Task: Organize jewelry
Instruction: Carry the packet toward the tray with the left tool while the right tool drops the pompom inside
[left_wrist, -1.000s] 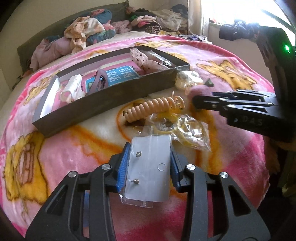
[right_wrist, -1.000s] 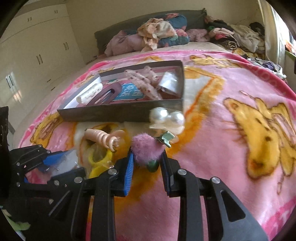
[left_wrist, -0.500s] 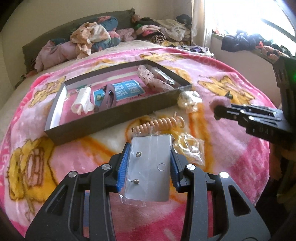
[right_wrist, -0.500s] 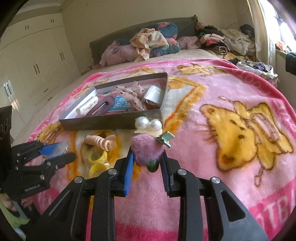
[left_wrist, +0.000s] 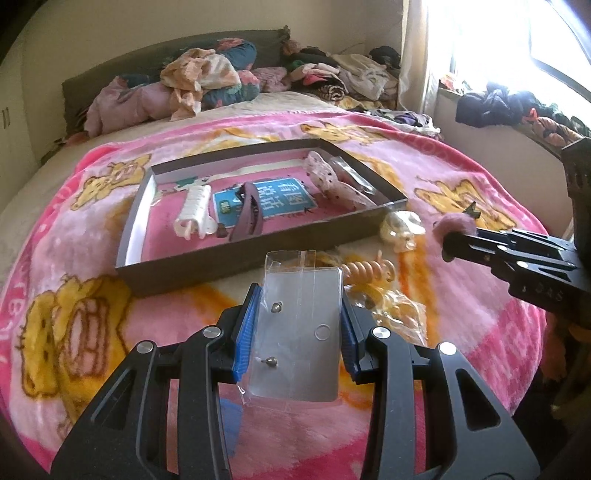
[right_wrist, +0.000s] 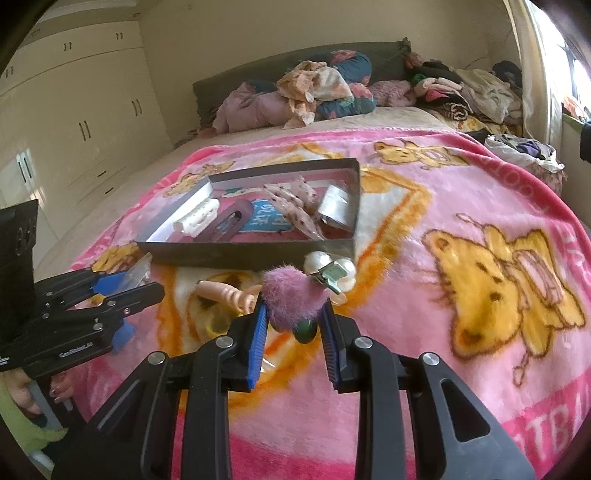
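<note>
Ahead of us the bed's pink blanket (right_wrist: 461, 206) lies bare right of the tray (left_wrist: 207, 266); left gripper (left_wrist: 299, 325) clamps an earring card (left_wrist: 303, 332), right gripper (right_wrist: 295, 317) a fuzzy clip (right_wrist: 291, 295).

On the side of the right gripper's (left_wrist: 448, 242) black body, at about three o'clock in the left wrist view, pale letters read "D A S". Inside the shallow tray (left_wrist: 192, 269), near twelve o'clock from the left gripper (left_wrist: 297, 332), a blue label (left_wrist: 266, 205) carries large white Chinese characters, too tilted and blurred to read with certainty. In the right wrist view, large pink letters woven into the blanket (right_wrist: 480, 184) at about four o'clock read "TB", cut off by the edge, and small white print on the left gripper's body at nine o'clock is too blurred to read.
</note>
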